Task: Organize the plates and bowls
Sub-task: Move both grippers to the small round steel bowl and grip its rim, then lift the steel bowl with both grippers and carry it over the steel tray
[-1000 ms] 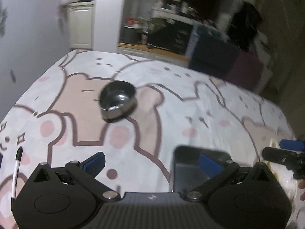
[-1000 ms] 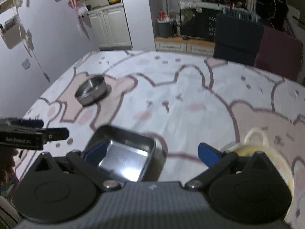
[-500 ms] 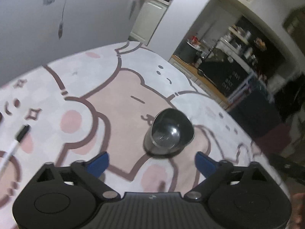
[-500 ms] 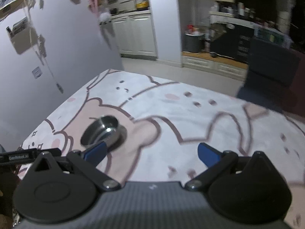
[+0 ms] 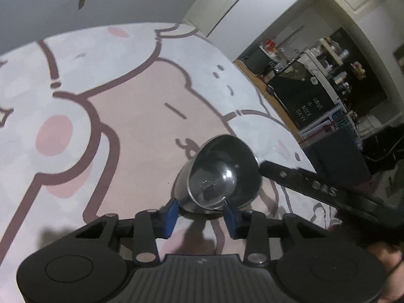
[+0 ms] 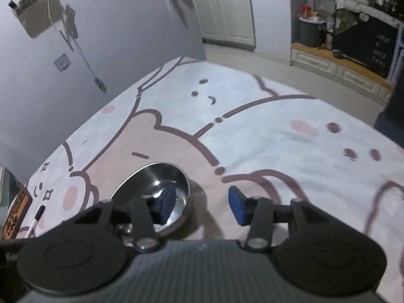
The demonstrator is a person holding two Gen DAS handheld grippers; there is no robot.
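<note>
A small steel bowl (image 5: 222,174) stands on the bear-print tablecloth (image 5: 141,106). My left gripper (image 5: 200,213) is at the bowl's near edge. Its jaws are closing, with that edge between the blue pads (image 5: 170,214); I see no firm press. From the right, a black finger (image 5: 298,179) of the other gripper reaches the bowl's rim. In the right wrist view the bowl (image 6: 141,184) lies low and left. My right gripper (image 6: 202,203) straddles its wall, one pad (image 6: 166,202) inside and the other outside on the cloth. Those jaws are closing too, with a clear gap.
A marker pen (image 6: 35,223) and an orange coded tag (image 6: 15,214) lie near the table's left edge. A grey wall (image 6: 101,38) runs along the left side. Beyond the far edge are the floor and cabinets (image 6: 227,12). A hand (image 5: 386,252) shows at lower right.
Both grippers have swung left onto the steel bowl, and their jaws have narrowed from wide open. The square steel tray and the yellow plate have dropped out of view.
</note>
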